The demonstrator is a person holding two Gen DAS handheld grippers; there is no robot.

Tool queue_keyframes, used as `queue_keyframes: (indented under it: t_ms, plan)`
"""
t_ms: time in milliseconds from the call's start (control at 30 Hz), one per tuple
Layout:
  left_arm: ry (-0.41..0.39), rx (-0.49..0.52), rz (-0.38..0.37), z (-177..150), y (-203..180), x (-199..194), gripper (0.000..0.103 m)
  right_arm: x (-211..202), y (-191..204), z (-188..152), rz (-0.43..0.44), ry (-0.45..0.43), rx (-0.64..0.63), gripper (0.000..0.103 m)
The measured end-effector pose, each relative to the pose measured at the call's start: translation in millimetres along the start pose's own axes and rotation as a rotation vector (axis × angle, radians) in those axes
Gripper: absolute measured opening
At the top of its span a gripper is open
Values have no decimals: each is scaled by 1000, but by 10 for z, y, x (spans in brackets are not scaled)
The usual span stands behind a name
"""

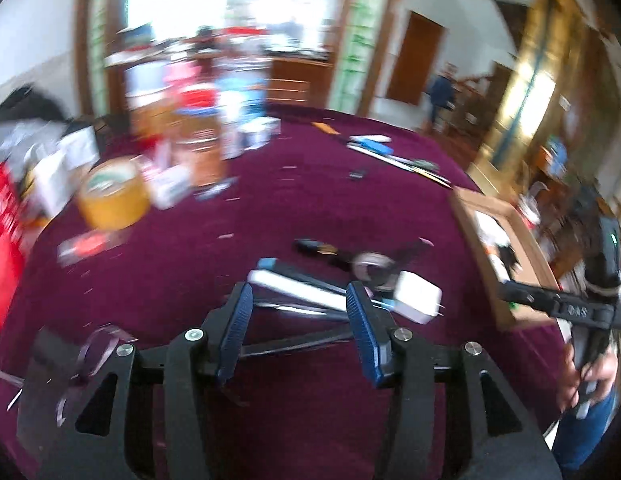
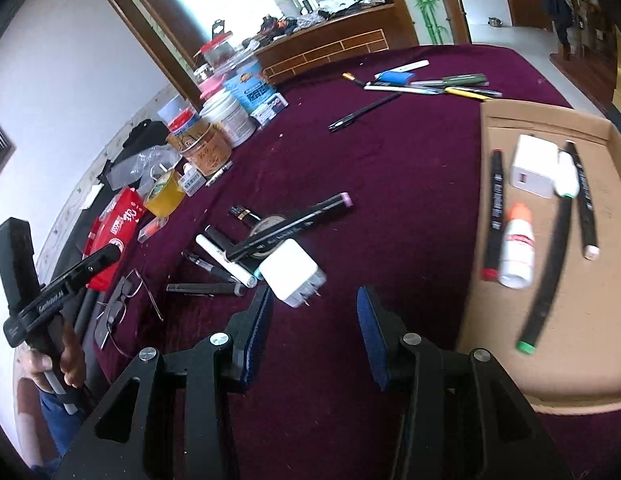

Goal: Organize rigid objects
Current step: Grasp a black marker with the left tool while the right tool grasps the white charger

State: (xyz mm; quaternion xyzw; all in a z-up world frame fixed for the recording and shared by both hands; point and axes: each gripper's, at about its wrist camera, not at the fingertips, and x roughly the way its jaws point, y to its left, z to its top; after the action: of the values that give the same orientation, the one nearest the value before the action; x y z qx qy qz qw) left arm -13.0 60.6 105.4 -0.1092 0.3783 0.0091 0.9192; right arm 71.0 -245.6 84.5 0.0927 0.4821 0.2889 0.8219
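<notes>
A pile of small objects lies on the maroon cloth: a white plug charger (image 2: 292,274), a black marker with a pink end (image 2: 290,228), a white marker (image 2: 224,258) and a tape roll (image 2: 266,224). My right gripper (image 2: 315,300) hangs open just in front of the charger, nothing between its pads. At the right, a cardboard tray (image 2: 550,360) holds a white cube charger (image 2: 534,168), a white bottle with an orange cap (image 2: 518,244) and several black markers. In the blurred left wrist view my left gripper (image 1: 300,296) is open above the cloth. The white marker (image 1: 298,290) and plug charger (image 1: 416,296) lie just beyond its tips.
Glasses (image 2: 118,304) lie at the cloth's left edge, beside a red packet (image 2: 118,224) and a yellow tape roll (image 2: 166,192). Jars and boxes (image 2: 226,116) crowd the far left. Several pens (image 2: 430,84) lie at the far side. A person's hand (image 2: 70,356) grips the other tool.
</notes>
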Motion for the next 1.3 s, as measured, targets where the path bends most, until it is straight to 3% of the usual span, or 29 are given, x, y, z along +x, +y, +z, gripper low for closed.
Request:
queue_keyframes:
  t_ms: [133, 267, 433, 667, 800, 867, 1000, 1133, 1300]
  plan:
    - [37, -94, -8, 7, 283, 180, 47, 257, 79, 175, -19, 14, -14, 39]
    - [113, -174, -67, -52, 345, 452, 47, 397, 19, 264, -6, 17, -12, 39]
    - [165, -31, -16, -189, 184, 620, 47, 549, -134, 250, 63, 3, -4, 39]
    - [267, 38, -24, -286, 113, 936, 47, 714, -295, 191, 153, 81, 58, 39]
    - [288, 88, -71, -351, -79, 950, 47, 734, -286, 182, 164, 86, 52, 40]
    - [307, 119, -97, -418, -205, 942, 47, 765, -263, 172, 169, 99, 46, 47]
    - [308, 231, -120, -686, -573, 815, 54, 813, -168, 161, 138, 101, -15, 48]
    - [317, 254, -108, -741, -712, 782, 54, 862, 24, 126, 94, 102, -122, 49]
    - [291, 289, -42, -721, -865, 862, 54, 944, 312, -36, -61, 82, -328, 52]
